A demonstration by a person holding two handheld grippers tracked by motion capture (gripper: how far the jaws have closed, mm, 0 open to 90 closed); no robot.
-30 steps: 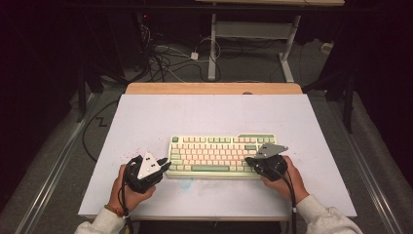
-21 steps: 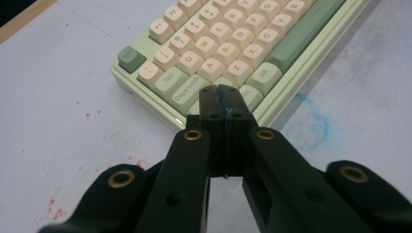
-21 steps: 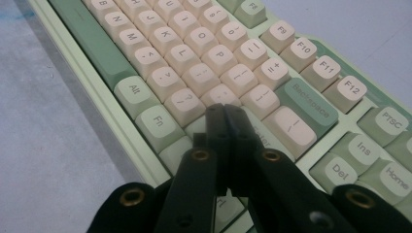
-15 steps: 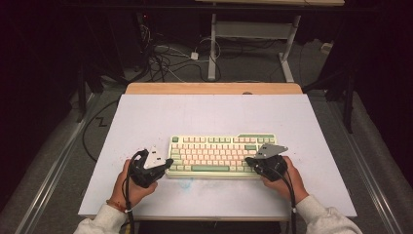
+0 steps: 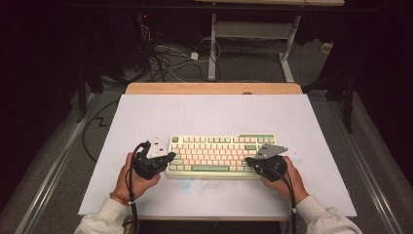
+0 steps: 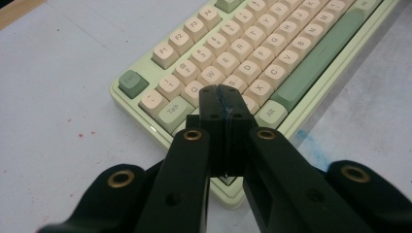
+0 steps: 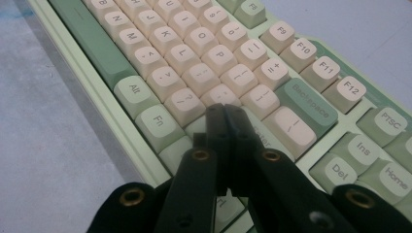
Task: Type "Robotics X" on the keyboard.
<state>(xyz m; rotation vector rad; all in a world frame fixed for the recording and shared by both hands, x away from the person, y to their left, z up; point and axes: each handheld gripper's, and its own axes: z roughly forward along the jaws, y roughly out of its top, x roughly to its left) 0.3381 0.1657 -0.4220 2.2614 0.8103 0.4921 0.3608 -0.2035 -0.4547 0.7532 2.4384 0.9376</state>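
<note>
A pale green keyboard (image 5: 221, 155) with cream and green keys lies near the front middle of the table. My left gripper (image 5: 169, 158) is at its left end, jaws shut with nothing between them. In the left gripper view its tips (image 6: 222, 97) hover over the lower left keys of the keyboard (image 6: 252, 48), near Tab. My right gripper (image 5: 249, 161) is shut too, at the keyboard's right front part. The right gripper view has those tips (image 7: 224, 114) above the keys of the keyboard (image 7: 204, 58), between the slash key and the Enter area.
The white table mat (image 5: 214, 117) has bare room behind and beside the keyboard. A wooden strip (image 5: 214, 88) edges the table's far side. Cables (image 5: 165, 58) and a desk frame (image 5: 253, 34) are on the floor beyond. A faint blue smear (image 6: 303, 138) marks the mat.
My left gripper has moved right, from clear of the keyboard onto its left end. The right gripper has stayed put.
</note>
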